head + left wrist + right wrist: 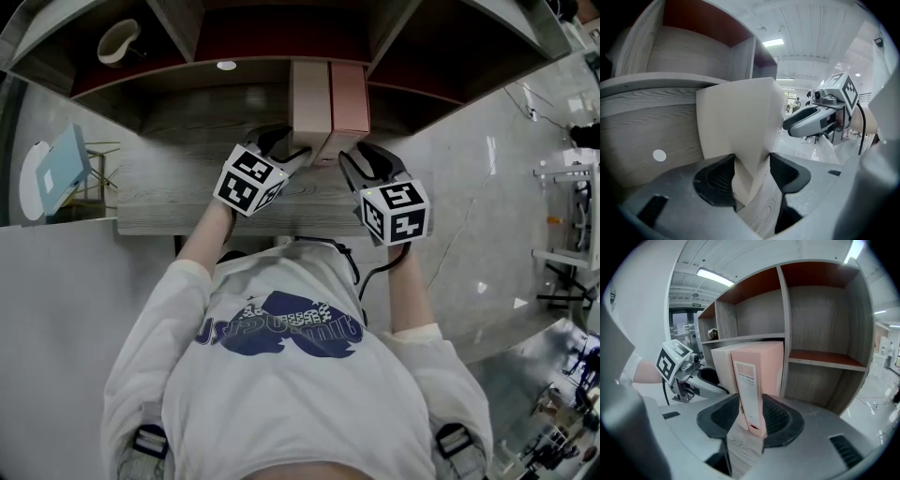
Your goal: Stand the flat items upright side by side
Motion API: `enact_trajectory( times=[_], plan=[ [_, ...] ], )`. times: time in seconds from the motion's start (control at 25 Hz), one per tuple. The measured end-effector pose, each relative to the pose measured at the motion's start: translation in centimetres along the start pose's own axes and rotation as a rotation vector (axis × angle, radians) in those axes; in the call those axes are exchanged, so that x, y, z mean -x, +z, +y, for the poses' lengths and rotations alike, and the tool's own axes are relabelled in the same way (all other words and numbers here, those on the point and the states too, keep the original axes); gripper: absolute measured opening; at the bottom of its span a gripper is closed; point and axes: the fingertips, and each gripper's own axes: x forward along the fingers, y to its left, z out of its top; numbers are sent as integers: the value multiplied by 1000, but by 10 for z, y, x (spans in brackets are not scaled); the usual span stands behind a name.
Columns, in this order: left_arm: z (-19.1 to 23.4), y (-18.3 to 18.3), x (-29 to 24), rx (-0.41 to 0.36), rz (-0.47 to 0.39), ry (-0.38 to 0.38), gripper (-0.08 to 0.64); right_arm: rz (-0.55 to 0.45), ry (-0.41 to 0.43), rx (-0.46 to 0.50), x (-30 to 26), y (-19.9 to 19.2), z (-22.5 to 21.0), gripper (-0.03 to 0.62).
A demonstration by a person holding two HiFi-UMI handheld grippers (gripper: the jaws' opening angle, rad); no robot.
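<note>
Two flat boxes stand upright side by side on the wooden shelf board (169,202): a cream box (309,98) on the left and a pink box (350,98) touching it on the right. My left gripper (298,156) grips the cream box (740,117) at its near lower corner, both pads against it. My right gripper (349,161) holds the pink box (757,371) by its narrow labelled spine, with a pad against each side. In the right gripper view the cream box (723,366) shows behind the pink one. Each gripper view also catches the other gripper, the right gripper (811,123) and the left gripper (701,378).
The boxes stand in a wooden shelf unit with red-backed compartments; an upright divider (785,333) rises just right of the pink box. A white bowl-like item (117,42) sits in an upper-left cubby. A light-blue board (61,169) stands off the shelf's left end.
</note>
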Motion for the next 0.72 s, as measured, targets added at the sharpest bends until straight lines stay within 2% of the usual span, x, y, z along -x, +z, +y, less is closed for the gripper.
enact_trajectory(
  times=[0.72],
  plan=[
    [6, 1, -4, 3, 13, -40, 247, -11, -76, -21, -13, 6, -9, 144]
  ],
)
